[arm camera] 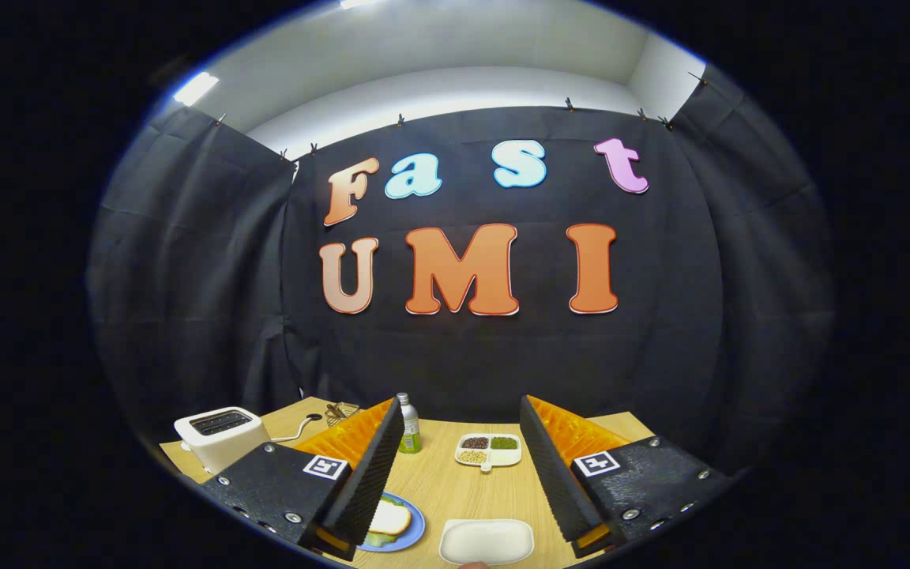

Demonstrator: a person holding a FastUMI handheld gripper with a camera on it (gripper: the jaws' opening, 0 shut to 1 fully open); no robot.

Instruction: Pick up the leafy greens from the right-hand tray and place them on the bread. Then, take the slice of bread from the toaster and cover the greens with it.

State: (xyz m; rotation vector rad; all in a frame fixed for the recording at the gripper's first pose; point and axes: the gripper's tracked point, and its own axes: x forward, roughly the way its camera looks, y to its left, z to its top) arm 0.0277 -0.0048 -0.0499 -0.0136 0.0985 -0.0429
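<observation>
The gripper [461,466] was held high above the light wooden worktop [439,482], its fingers spread wide apart and grasping nothing. On the round blue plate [414,528] beside the left finger lay a slice of white bread [390,518] with something green already showing under its edge (so the greens seemed to be placed). The white rectangular tray [486,541] between the fingers looked empty. The white two-slot toaster [220,436] stood far to the left; whether bread was in it I could not tell. I judged the bread step was either pending or done. If pending, the next move called for swinging left over the slots.
</observation>
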